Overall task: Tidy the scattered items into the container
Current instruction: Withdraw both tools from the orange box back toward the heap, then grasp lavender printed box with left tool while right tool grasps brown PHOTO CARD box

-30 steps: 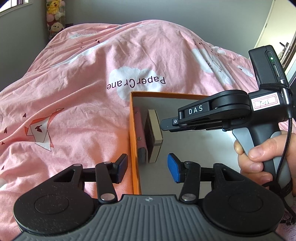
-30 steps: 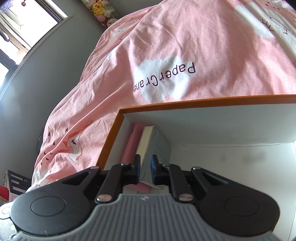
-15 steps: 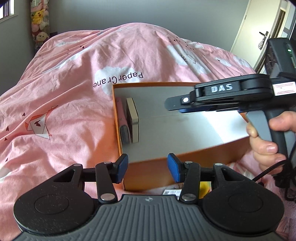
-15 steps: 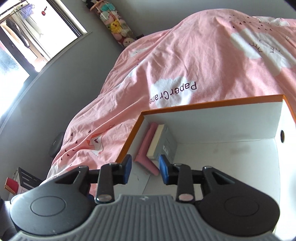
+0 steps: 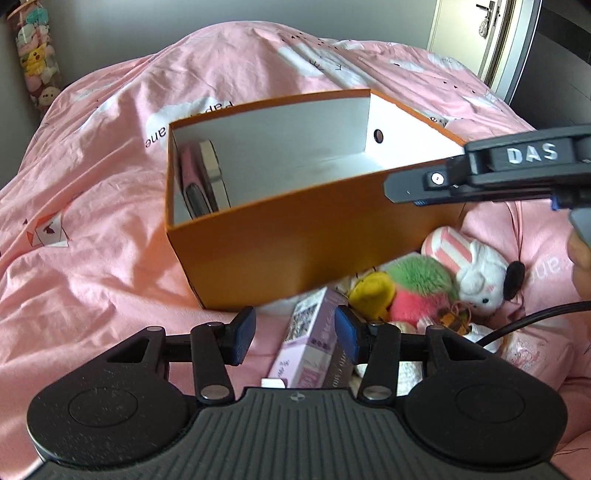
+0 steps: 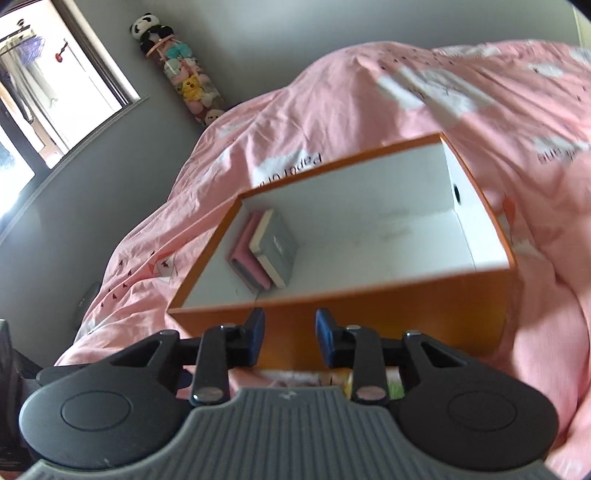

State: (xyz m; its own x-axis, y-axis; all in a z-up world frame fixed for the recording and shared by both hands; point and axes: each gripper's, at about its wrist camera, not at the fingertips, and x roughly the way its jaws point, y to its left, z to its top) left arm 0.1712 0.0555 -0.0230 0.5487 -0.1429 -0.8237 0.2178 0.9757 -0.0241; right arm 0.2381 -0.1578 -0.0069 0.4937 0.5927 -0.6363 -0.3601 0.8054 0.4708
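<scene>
An orange box point(image 5: 295, 236) with a white inside stands on the pink bed; it also shows in the right wrist view point(image 6: 388, 317). Inside, against its left wall, stand a pink item point(image 6: 245, 258) and a grey box point(image 6: 277, 247). In front of the orange box lie a purple carton point(image 5: 314, 343), a green-pink plush point(image 5: 417, 288) and a white rabbit plush point(image 5: 469, 266). My left gripper point(image 5: 293, 334) is open and empty above the purple carton. My right gripper point(image 6: 290, 338) is open and empty, in front of the orange box's near wall.
The pink duvet point(image 5: 92, 258) covers the whole bed. A tube of plush toys point(image 6: 184, 81) stands by the grey wall near a window point(image 6: 44, 99). A door point(image 5: 476, 33) is at the far right. A cable point(image 5: 535, 317) trails from the right gripper.
Both grippers have pulled back out of the orange box toward me. The right gripper has opened. The plush toys and purple carton have come into the left wrist view.
</scene>
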